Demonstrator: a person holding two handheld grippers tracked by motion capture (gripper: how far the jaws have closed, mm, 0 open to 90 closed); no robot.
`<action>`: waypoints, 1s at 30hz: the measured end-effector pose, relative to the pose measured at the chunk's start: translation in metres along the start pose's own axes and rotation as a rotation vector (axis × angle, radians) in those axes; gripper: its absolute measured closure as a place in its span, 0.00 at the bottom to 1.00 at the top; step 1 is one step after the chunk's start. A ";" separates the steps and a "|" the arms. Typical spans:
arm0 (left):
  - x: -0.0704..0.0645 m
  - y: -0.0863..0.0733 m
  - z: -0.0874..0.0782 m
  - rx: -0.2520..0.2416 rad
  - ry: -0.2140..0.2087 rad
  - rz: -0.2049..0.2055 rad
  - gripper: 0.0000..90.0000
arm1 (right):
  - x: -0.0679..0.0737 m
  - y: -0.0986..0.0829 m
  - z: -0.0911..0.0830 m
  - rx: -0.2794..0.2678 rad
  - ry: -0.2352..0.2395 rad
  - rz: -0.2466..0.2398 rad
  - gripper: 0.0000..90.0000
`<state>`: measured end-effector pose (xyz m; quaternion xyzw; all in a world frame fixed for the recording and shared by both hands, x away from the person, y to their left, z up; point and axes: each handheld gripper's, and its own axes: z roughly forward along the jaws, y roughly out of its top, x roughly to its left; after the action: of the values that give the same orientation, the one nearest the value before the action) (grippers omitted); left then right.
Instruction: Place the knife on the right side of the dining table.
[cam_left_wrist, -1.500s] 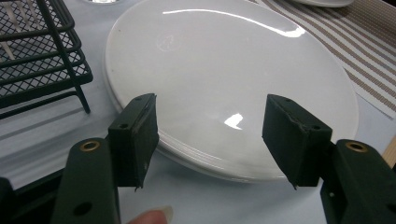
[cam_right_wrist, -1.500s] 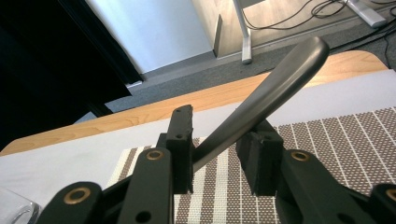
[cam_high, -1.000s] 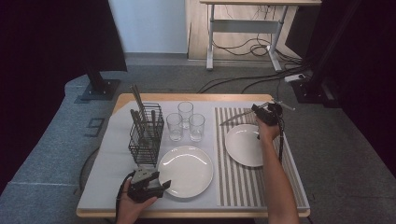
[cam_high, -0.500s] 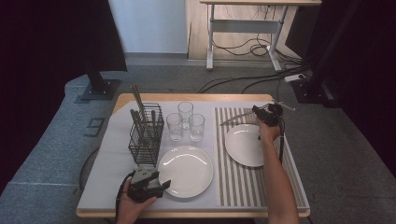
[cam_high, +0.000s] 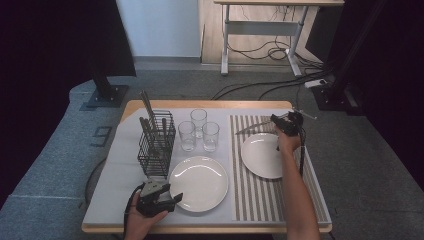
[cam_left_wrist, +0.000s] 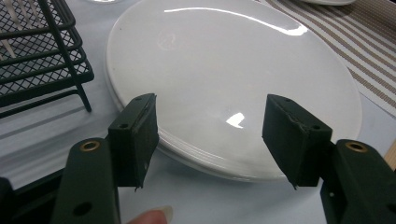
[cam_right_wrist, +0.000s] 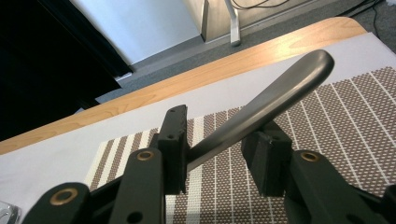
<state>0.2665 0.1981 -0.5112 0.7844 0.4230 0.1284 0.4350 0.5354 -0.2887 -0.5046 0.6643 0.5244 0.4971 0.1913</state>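
Right tool (cam_high: 278, 122) raised over striped mat (cam_high: 260, 195), clamping utensil handle (cam_right_wrist: 261, 112).

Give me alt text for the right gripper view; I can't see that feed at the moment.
The right hand-held gripper holds the smooth grey metal handle of a piece of cutlery between its two black jaws, the handle angled up and to the right. Below lies a brown-and-white striped woven placemat on a pale grey table cover, with the light wooden table edge beyond.
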 end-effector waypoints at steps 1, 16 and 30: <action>0.000 0.000 0.000 0.001 0.000 0.000 0.40 | 0.000 0.000 0.000 0.001 -0.002 -0.001 0.68; 0.000 0.000 0.000 0.000 -0.001 0.001 0.40 | -0.002 -0.001 0.002 0.008 -0.017 -0.006 0.66; 0.000 0.000 0.000 0.001 -0.001 0.001 0.40 | -0.008 -0.003 0.004 0.030 -0.025 0.019 0.65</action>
<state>0.2665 0.1976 -0.5111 0.7849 0.4227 0.1279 0.4347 0.5377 -0.2930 -0.5126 0.6782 0.5232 0.4824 0.1833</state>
